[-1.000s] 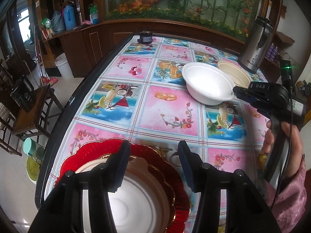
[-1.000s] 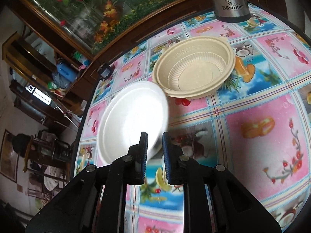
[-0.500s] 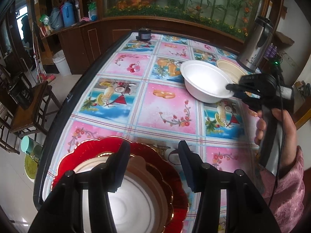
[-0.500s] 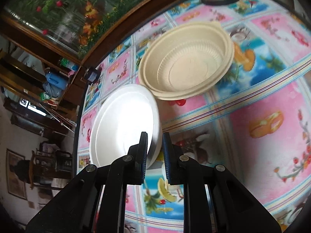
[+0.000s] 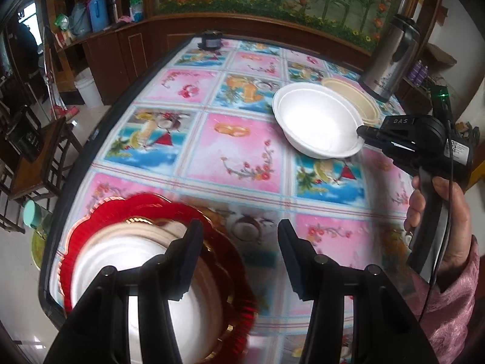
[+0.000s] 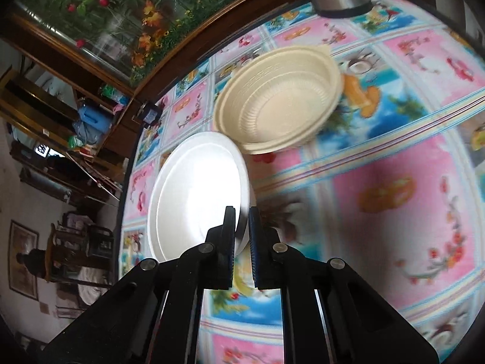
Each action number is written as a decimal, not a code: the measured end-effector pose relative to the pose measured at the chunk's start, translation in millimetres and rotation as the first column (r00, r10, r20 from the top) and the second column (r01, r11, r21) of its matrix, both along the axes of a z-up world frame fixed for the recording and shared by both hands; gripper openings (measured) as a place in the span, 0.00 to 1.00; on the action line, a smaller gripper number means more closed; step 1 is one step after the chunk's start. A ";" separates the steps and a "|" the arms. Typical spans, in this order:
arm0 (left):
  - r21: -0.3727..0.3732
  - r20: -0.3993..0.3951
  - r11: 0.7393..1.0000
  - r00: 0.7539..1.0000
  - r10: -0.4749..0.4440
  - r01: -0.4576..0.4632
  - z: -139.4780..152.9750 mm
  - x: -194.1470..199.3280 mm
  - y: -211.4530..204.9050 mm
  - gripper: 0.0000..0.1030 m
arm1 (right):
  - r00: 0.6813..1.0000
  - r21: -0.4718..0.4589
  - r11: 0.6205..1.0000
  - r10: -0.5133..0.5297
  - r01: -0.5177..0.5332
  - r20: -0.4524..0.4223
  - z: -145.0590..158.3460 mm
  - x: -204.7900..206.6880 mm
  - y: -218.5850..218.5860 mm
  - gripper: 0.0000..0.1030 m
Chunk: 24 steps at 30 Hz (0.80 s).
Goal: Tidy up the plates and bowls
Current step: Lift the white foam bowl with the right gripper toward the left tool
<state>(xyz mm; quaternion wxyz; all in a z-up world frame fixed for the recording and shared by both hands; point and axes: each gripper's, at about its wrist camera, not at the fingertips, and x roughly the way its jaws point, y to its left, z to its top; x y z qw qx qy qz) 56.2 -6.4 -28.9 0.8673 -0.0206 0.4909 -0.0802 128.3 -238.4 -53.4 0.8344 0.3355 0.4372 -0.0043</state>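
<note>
Table [image 5: 194,139]: tiled floral cloth.
Right gripper [image 6: 241,221]: you've pinched the white bowl's [image 6: 197,191] near rim.
Beige bowl [image 6: 279,103]: ahead, probably touching it.
Left gripper [image 5: 237,236]: jaws apart, empty, over the plates [image 5: 121,261].

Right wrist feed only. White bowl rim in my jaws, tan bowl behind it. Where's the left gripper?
Observer: The left gripper hovers over the table's near left corner, jaws apart, nothing between them.
Operator: What's under it?
Observer: A red plate carrying a tan plate with a white dish on top.
Operator: Anything between my bowl and that stack?
Observer: No. The white bowl is at the far right, and only patterned tablecloth lies between it and the stack.
</note>
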 end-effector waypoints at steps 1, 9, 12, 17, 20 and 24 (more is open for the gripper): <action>-0.003 -0.001 1.000 1.000 -0.002 0.002 0.6 -2.2 -2.1 0.50 | 1.000 -0.006 1.000 0.007 -0.007 -0.005 1.1 -5.6 -4.2 0.06; -0.001 -0.011 1.000 1.000 -0.021 0.021 2.8 -13.2 -30.2 0.50 | 0.996 -0.004 0.996 0.086 -0.086 -0.025 5.6 -73.2 -31.2 0.06; -0.006 -0.038 1.000 0.999 -0.029 0.028 -4.0 -15.4 -42.3 0.50 | 0.994 0.010 0.995 0.102 -0.101 -0.036 0.2 -102.4 -42.6 0.06; -0.030 -0.103 0.999 0.994 -0.040 0.037 -17.3 -16.1 -62.6 0.50 | 0.992 0.057 0.992 0.118 -0.115 -0.045 -8.9 -155.1 -63.6 0.06; -0.022 -0.107 0.999 0.994 -0.030 0.028 -20.5 -17.6 -73.9 0.50 | 0.991 0.074 0.989 0.128 -0.126 -0.026 -6.4 -176.7 -71.0 0.06; -0.032 -0.118 0.999 0.992 -0.036 0.032 -20.9 -20.1 -85.8 0.50 | 0.989 0.087 0.985 0.146 -0.146 0.014 1.1 -192.6 -72.7 0.06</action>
